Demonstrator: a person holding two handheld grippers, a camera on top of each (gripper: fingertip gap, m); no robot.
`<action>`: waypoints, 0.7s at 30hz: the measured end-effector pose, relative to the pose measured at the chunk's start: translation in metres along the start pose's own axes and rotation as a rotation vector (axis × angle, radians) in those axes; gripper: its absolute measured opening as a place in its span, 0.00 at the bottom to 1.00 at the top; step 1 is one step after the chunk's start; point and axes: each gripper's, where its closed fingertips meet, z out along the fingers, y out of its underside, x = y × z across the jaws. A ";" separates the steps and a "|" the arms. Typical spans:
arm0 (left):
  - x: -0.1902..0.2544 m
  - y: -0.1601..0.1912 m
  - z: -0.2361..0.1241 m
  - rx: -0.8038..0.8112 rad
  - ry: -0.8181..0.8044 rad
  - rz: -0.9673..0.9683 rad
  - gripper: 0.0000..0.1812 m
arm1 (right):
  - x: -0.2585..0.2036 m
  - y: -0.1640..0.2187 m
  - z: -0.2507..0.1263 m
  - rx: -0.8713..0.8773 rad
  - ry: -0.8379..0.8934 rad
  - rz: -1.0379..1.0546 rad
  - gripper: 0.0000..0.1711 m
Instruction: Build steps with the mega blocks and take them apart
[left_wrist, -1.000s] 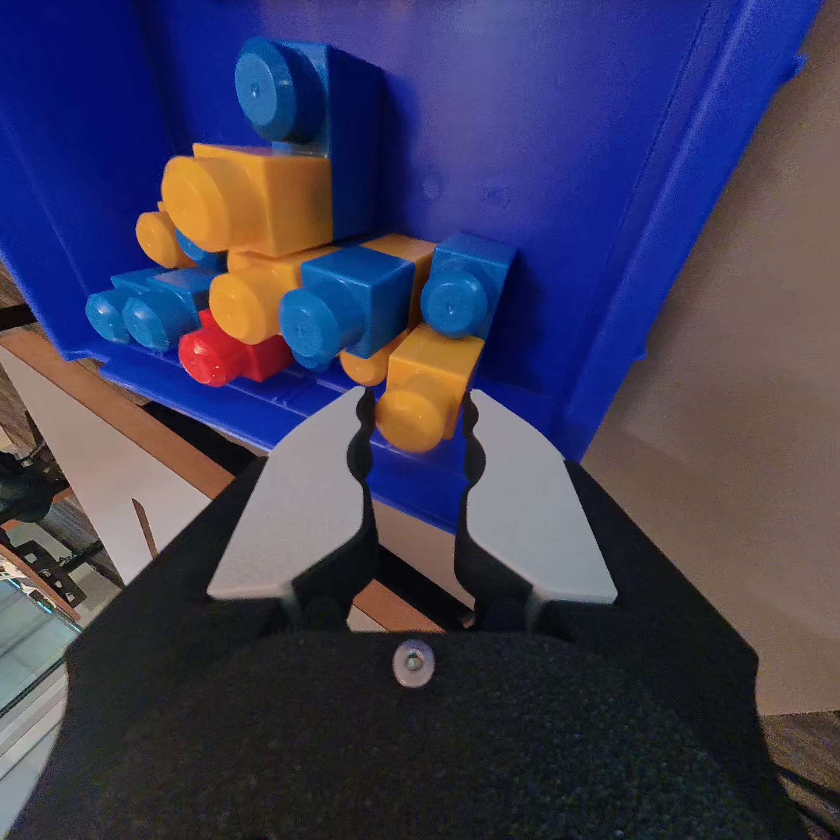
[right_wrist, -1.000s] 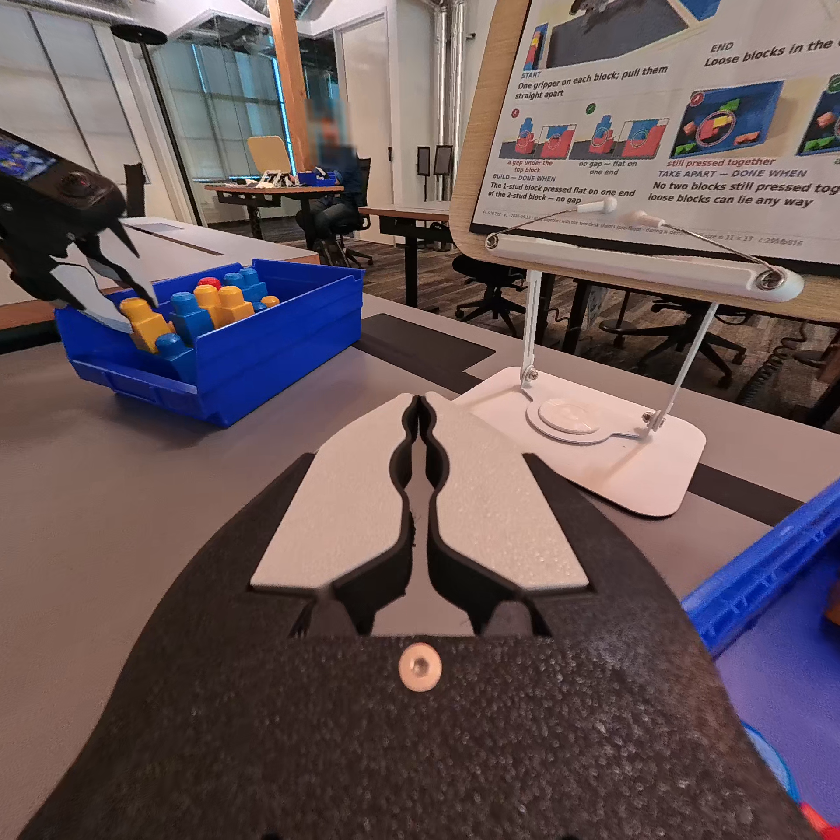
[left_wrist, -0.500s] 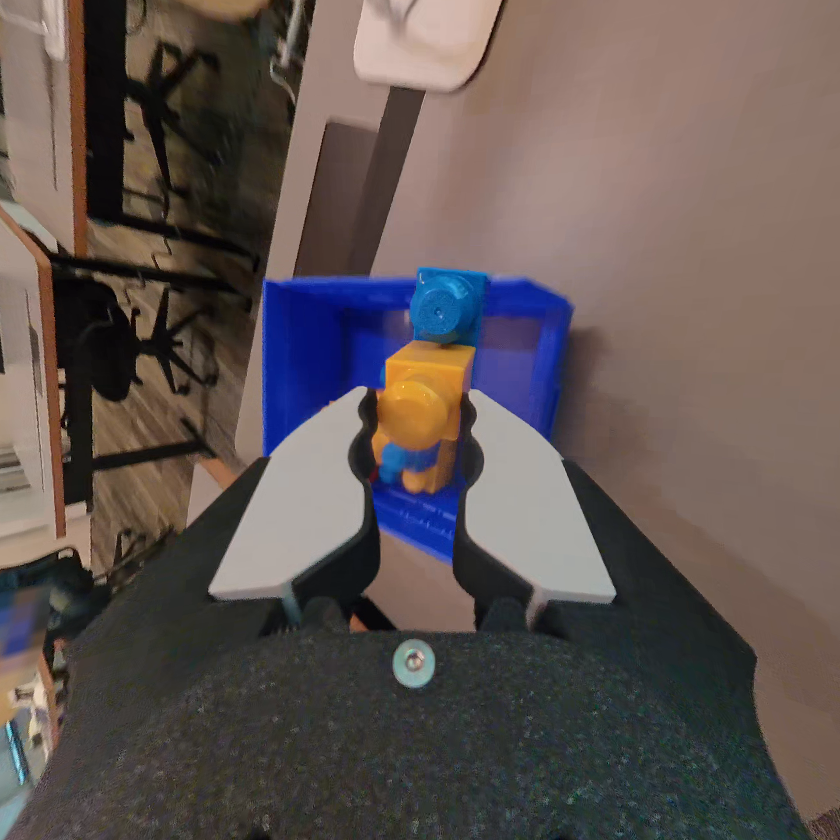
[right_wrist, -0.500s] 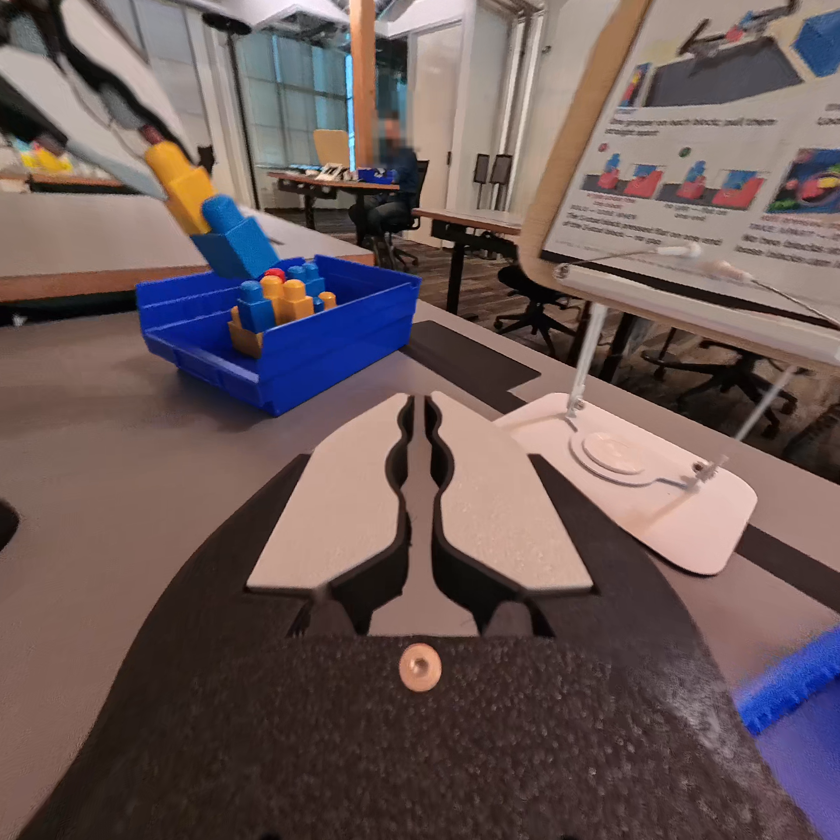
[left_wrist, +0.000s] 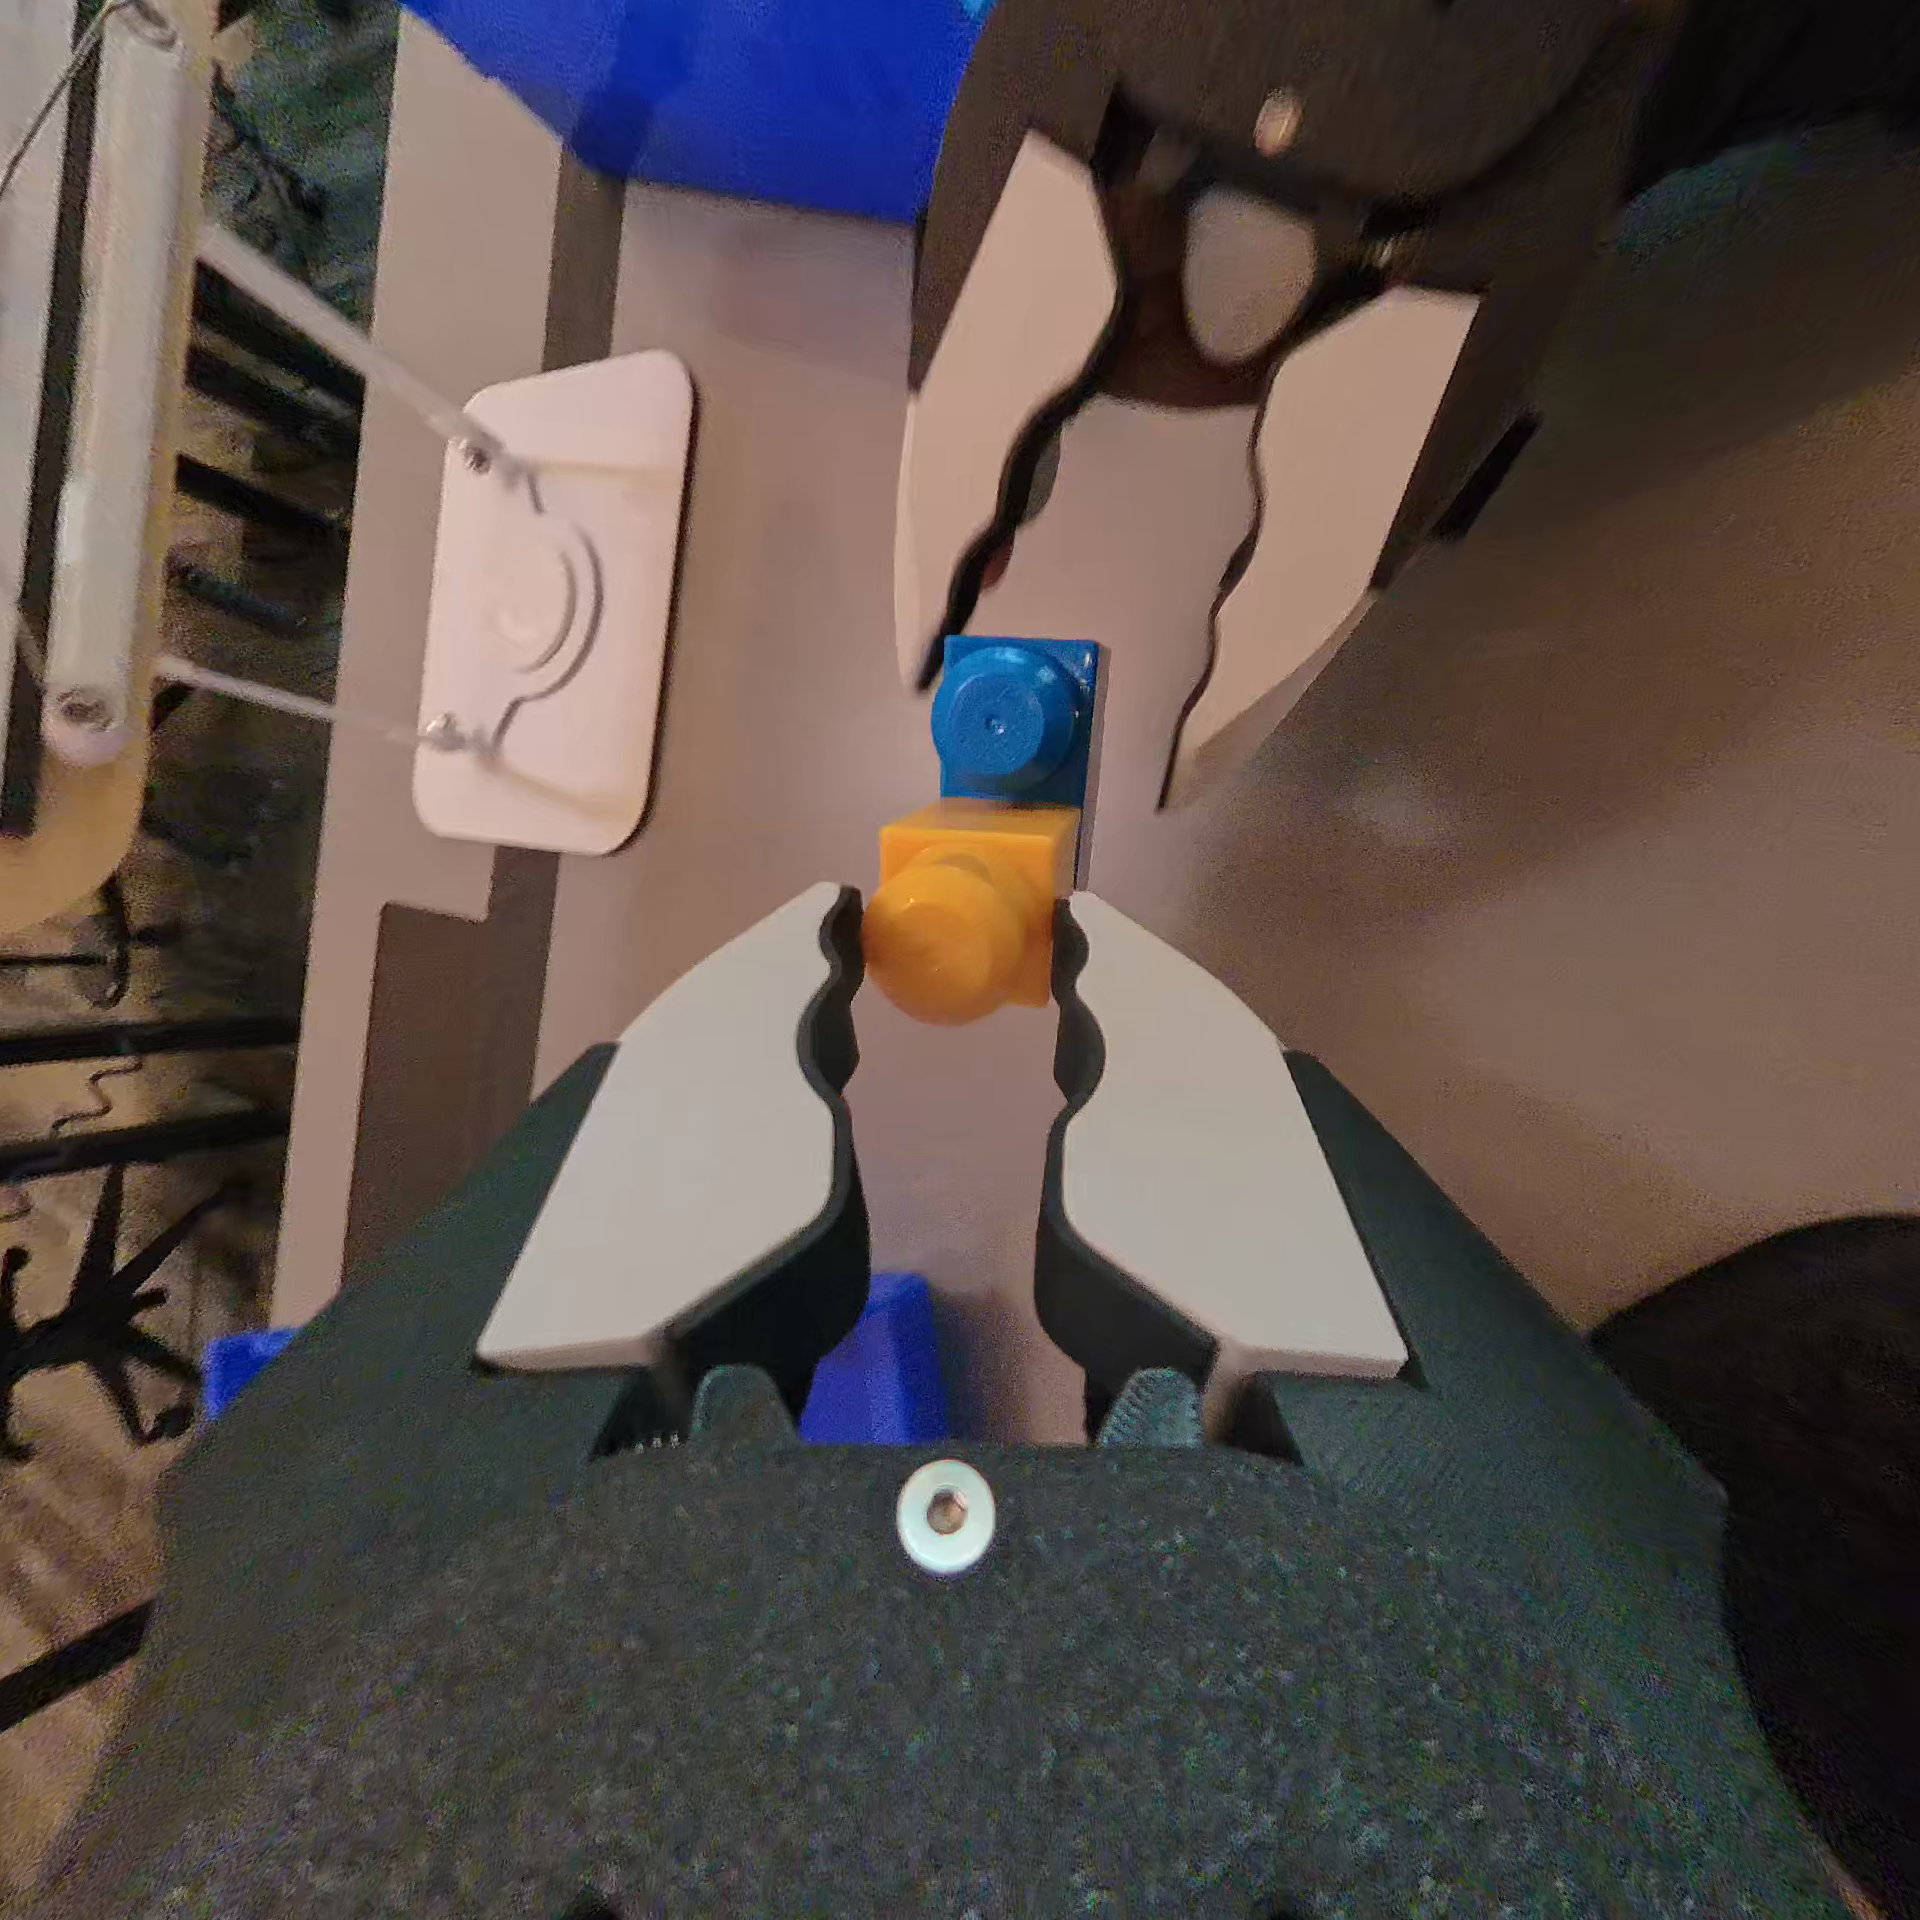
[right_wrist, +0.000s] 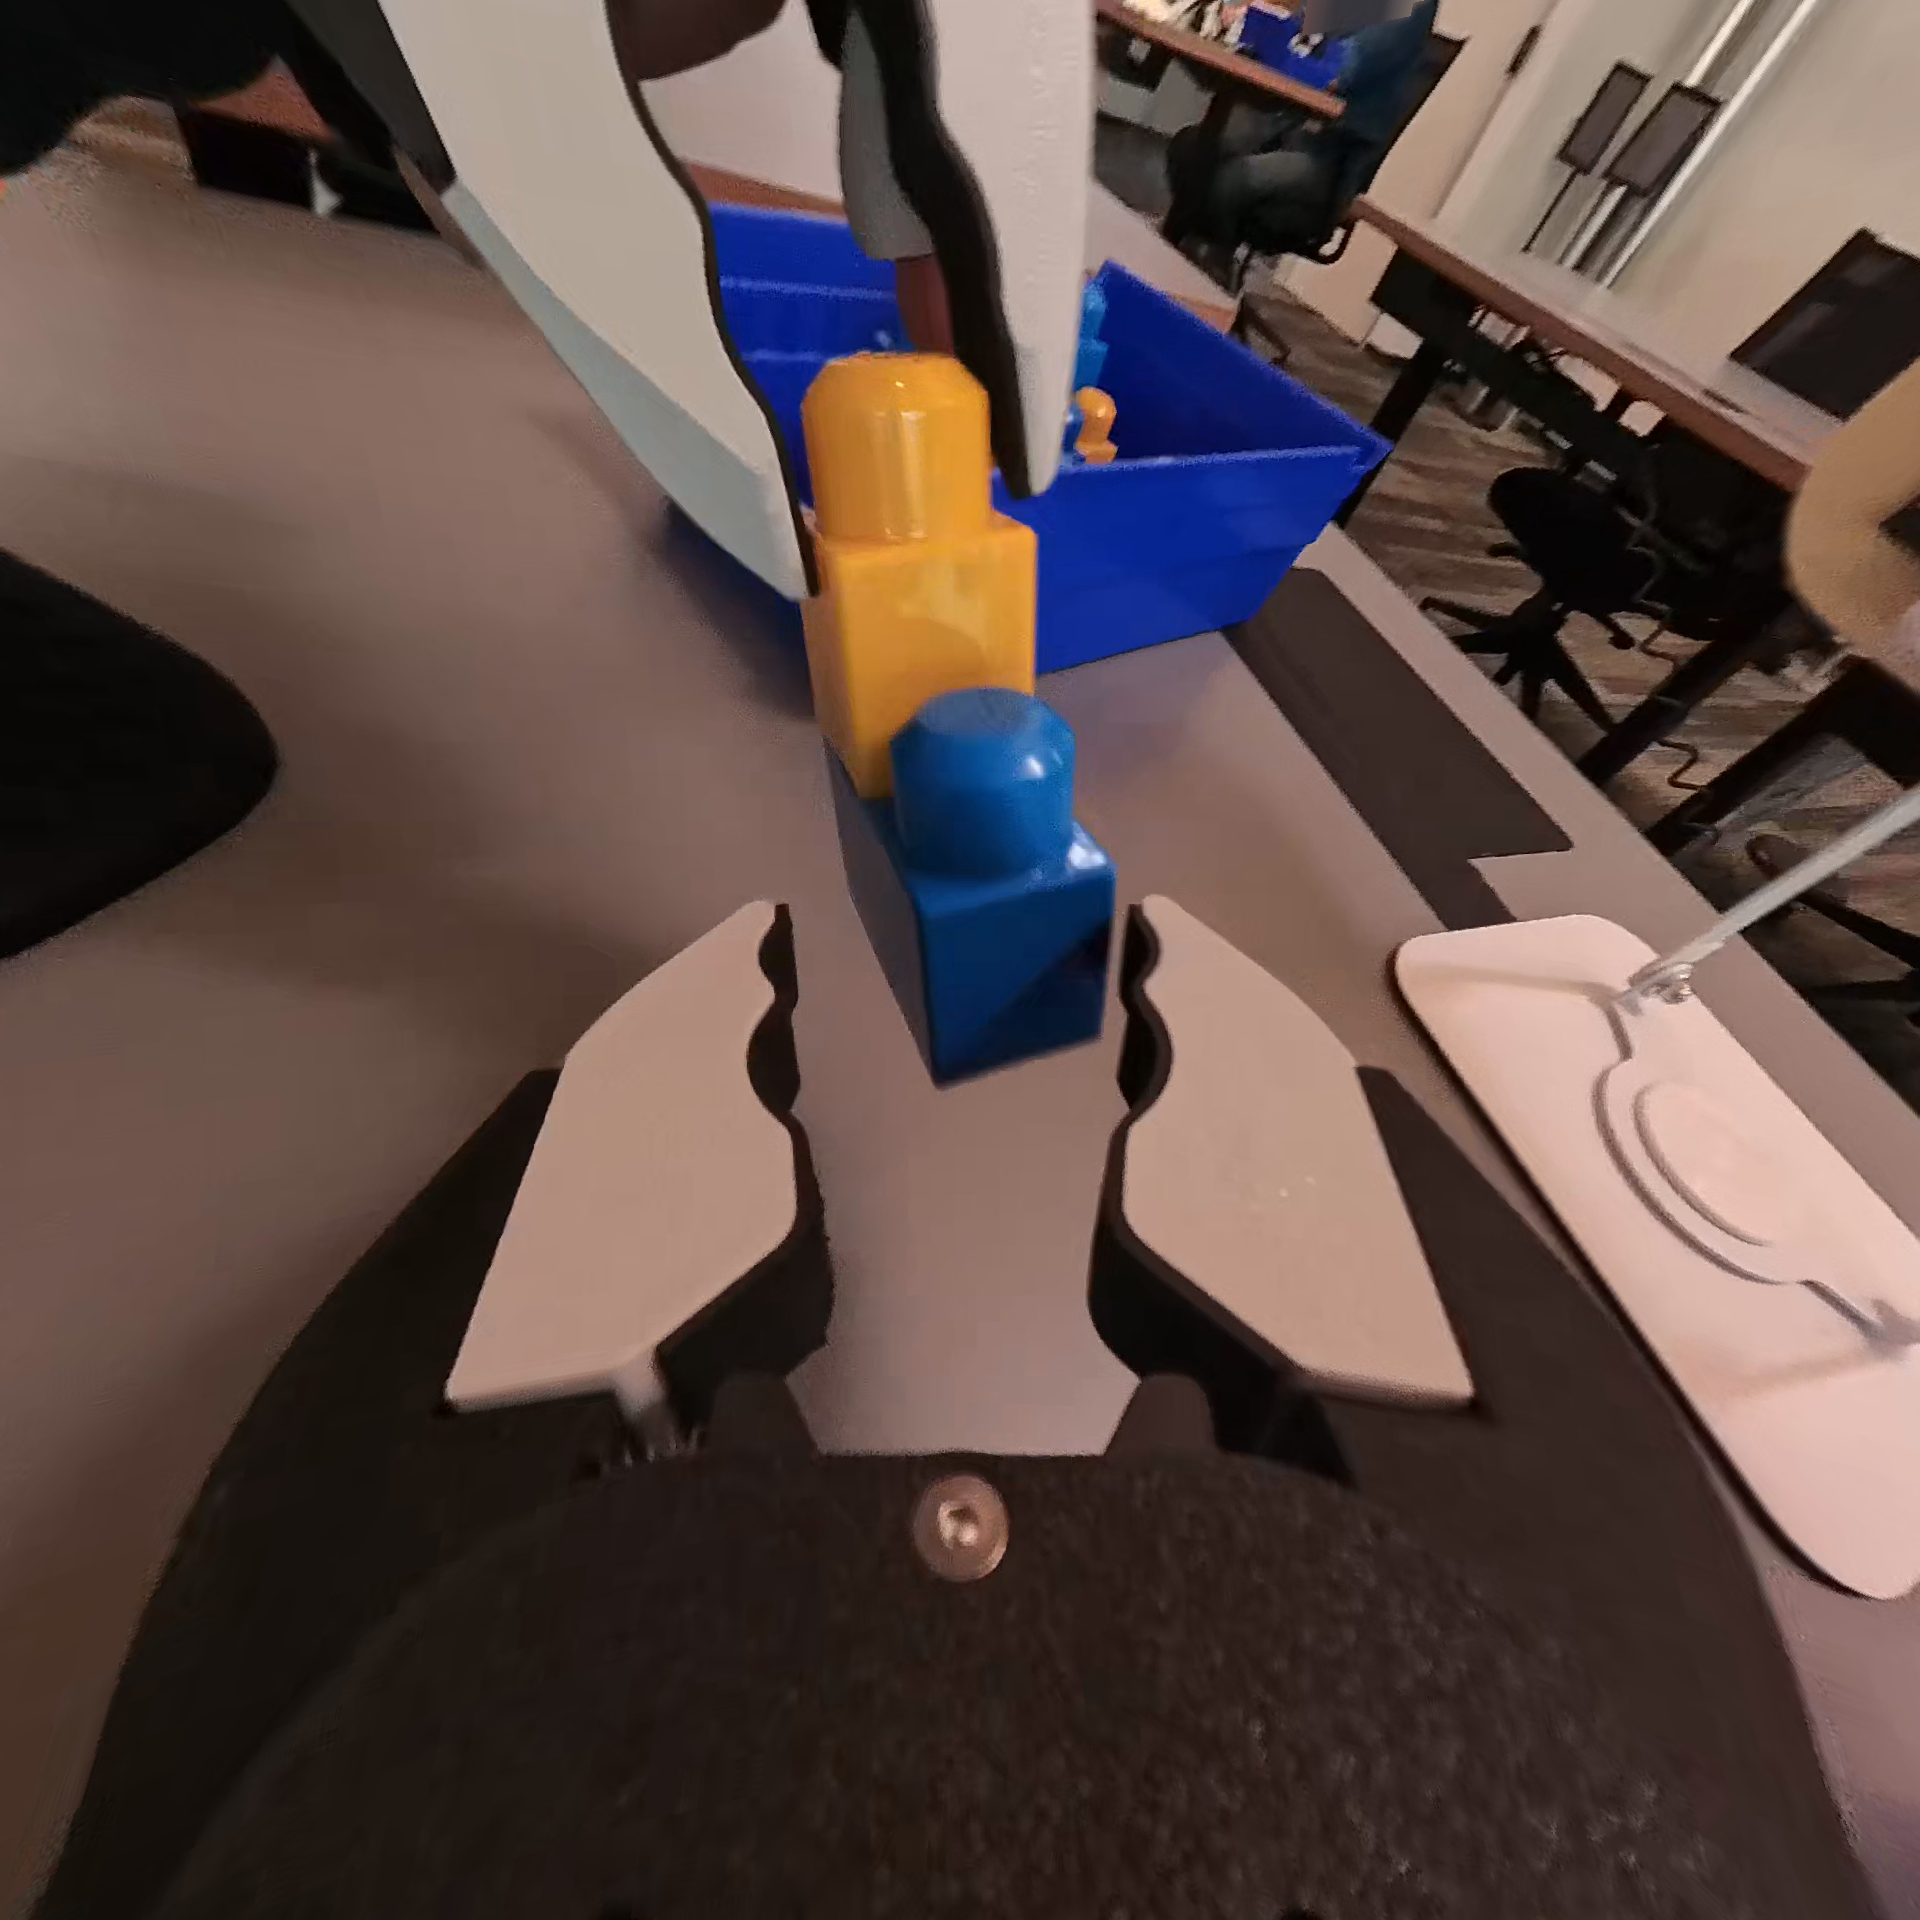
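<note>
Left gripper (left_wrist: 956, 951) clamped on yellow block (left_wrist: 971, 914), pressed onto one end of blue block (right_wrist: 987, 904), both held above grey table (right_wrist: 416, 623). Right gripper (right_wrist: 956, 971) spread wide, fingers either side of blue block, seemingly not touching it, though motion blur hinders. Blue bin (right_wrist: 1174, 520) behind; white stand base (right_wrist: 1662, 1195) rightmost.

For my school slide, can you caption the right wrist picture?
Open right gripper nears the blue block joined to a yellow block held by the left gripper.
</note>
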 end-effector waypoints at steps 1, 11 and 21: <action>0.005 -0.004 0.004 0.018 0.024 -0.003 0.19 | 0.000 0.005 0.000 -0.014 0.000 -0.007 0.31; -0.013 -0.058 -0.029 0.598 0.009 -0.258 0.20 | 0.018 -0.029 -0.042 0.337 -0.167 0.293 0.23; -0.009 -0.077 -0.011 1.060 0.141 -0.646 0.31 | 0.027 -0.067 -0.072 0.722 -0.281 0.573 0.23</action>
